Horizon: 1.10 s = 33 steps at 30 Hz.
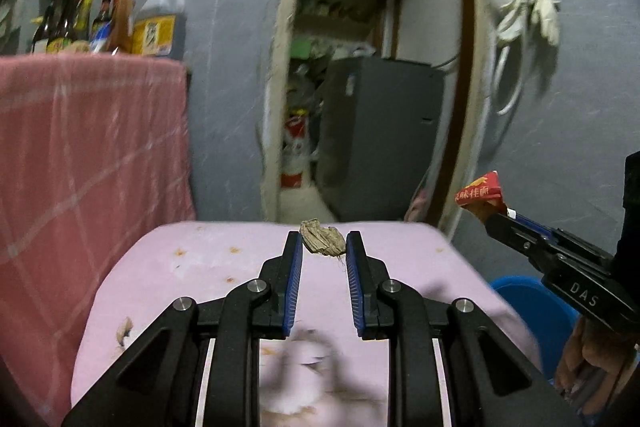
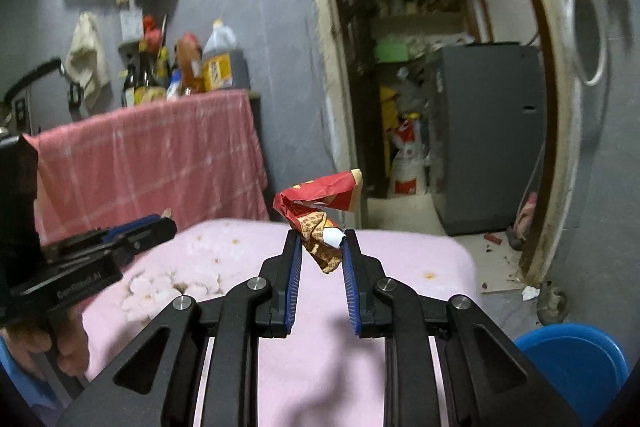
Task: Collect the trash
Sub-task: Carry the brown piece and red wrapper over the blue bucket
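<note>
A crumpled brown paper wad [image 1: 322, 237] is sitting pinched at the left claw [image 1: 322, 247] tips, looking light and crushable. The right claw [image 2: 321, 245] is gripping a crinkly red wrapper [image 2: 320, 211] by its lower crumple above the pink-covered surface [image 2: 400, 267]; a blue bin [image 2: 576, 359] is waiting right of it.

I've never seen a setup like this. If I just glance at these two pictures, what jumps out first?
Most eye-catching is the crumpled red wrapper pinched between the right gripper fingers, held up above the pink cloth-covered table. Next, the left gripper grips a small brown wad of trash over the same table. Low at the right edge sits a blue bin, beside the table.
</note>
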{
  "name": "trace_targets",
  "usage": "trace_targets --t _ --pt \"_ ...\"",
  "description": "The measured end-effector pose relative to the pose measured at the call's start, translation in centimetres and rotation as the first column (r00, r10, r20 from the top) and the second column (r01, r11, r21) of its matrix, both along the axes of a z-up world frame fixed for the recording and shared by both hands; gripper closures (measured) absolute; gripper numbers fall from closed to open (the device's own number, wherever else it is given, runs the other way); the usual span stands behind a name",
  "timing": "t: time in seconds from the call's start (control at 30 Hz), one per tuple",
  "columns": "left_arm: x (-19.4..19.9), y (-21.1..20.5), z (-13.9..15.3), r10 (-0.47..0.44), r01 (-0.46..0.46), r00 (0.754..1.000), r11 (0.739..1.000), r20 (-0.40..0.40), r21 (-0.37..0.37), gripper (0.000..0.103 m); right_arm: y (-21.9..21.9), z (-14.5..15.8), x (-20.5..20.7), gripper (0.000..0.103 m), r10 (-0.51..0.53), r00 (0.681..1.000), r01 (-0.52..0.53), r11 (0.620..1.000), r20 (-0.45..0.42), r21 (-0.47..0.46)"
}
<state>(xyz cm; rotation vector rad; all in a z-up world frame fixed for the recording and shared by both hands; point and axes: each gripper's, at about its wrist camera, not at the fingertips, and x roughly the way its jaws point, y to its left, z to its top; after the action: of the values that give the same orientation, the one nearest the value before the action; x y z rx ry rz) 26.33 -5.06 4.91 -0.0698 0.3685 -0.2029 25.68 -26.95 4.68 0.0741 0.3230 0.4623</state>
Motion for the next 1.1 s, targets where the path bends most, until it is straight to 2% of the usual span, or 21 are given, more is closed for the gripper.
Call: trace_targets --t 0.3,0.5,0.7,0.83,1.1 --pt "-3.8 -5.2 3.0 -0.089 0.092 0.990 0.996 0.111 -0.014 0.085 -4.8 2.6 -6.7 0.085 -0.152 0.977 0.145 0.988 0.152 0.053" --pt "-5.8 -8.6 3.8 -0.164 0.169 0.975 0.985 0.149 -0.020 0.085 -7.9 2.8 -10.1 0.085 -0.249 0.948 0.239 0.968 0.198 0.074" --pt "-7.0 -13.1 3.9 -0.265 0.272 0.949 0.962 0.173 -0.014 0.085 -10.2 2.4 -12.7 0.085 -0.343 0.909 0.337 0.939 0.236 0.066" --pt "-7.3 -16.6 3.4 -0.328 0.332 0.929 0.943 0.168 0.005 0.085 -12.0 1.6 -13.2 0.085 -0.387 0.896 0.383 0.922 0.219 0.061" --pt "-6.2 -21.0 1.8 -0.401 0.405 0.908 0.914 0.120 -0.009 0.085 -14.9 -0.2 -12.5 0.085 -0.468 0.875 0.464 0.884 0.128 0.058"
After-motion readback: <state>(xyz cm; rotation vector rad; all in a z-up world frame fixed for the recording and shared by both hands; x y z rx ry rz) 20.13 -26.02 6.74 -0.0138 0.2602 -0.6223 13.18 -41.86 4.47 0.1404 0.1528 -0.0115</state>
